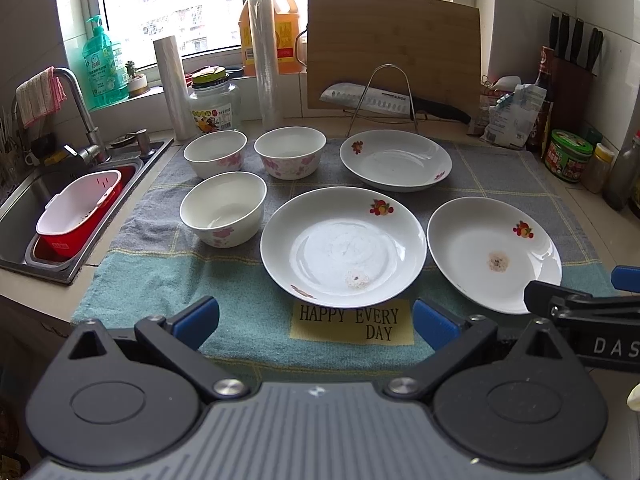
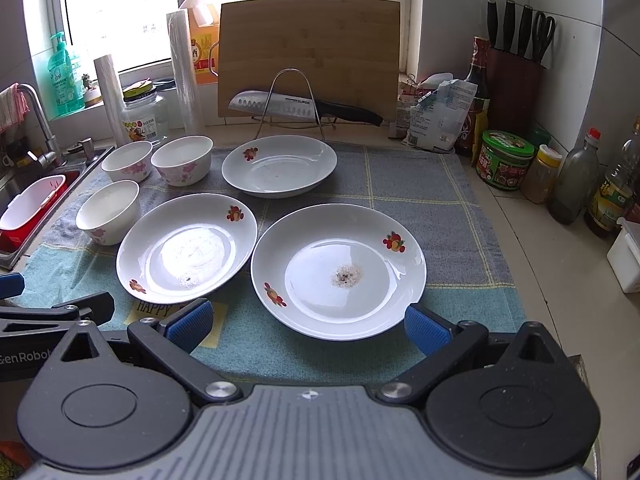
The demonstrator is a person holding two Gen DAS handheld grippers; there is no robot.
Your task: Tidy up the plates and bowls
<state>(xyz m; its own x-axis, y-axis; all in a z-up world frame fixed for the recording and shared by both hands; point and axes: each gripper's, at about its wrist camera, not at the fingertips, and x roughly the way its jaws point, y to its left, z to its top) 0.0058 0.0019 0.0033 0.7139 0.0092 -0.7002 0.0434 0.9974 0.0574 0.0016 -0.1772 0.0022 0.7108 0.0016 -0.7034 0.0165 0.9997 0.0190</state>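
Altogether three plates point(image 2: 338, 271) and three bowls point(image 1: 223, 208), all apart on the cloth point(image 2: 420, 184). Left gripper point(image 1: 316, 316) and right gripper point(image 2: 308, 322): both wide open, holding nothing.

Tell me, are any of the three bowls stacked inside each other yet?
No, the three bowls each sit separately on the cloth, beside one another.
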